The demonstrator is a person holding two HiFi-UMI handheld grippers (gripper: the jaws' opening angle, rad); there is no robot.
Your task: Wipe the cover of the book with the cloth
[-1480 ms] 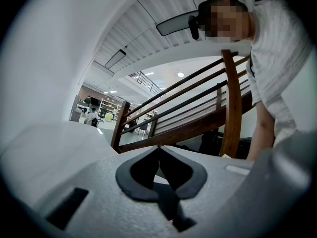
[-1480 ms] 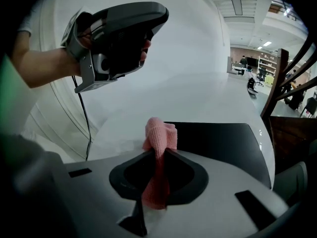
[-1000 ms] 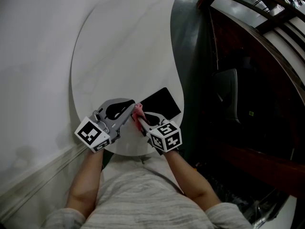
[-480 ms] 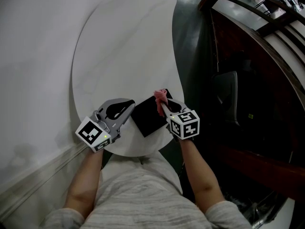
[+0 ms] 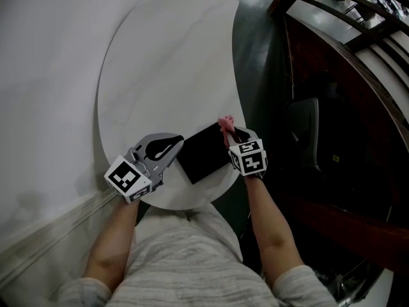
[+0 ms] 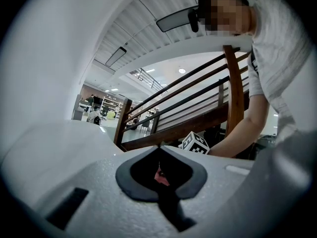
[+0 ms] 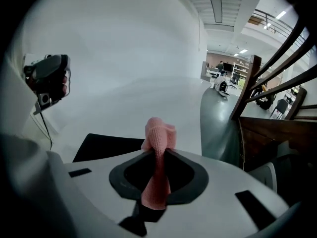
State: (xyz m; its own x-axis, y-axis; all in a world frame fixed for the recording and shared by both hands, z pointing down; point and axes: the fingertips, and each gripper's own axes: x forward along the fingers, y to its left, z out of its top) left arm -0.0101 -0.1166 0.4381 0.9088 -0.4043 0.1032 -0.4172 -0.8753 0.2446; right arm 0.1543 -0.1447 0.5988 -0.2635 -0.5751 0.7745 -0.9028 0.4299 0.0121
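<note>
Pinching the pink cloth (image 7: 159,133), the right tongs (image 7: 157,155) hold it in a bunched tuft that sticks out past their tips. In the head view that tuft sits at the far right corner of the black book (image 5: 203,153). The left tongs (image 5: 176,142) are pressed together with their tips against the book's near left corner (we cannot tell whether they actually nip it). The book lies flat near our edge of the white desk (image 5: 160,62), close to its right rim.

To wipe well, we judge the cloth should be laid lower so more of it meets the cover. We would then draw it back in overlapping strokes while the left tongs steady the book, taking care not to push it off the rim.

A second ago the cloth was right beside the left tongs. Half a second ago it was farther along the cover, and now it has reached the far corner. The left tongs have hardly moved.
</note>
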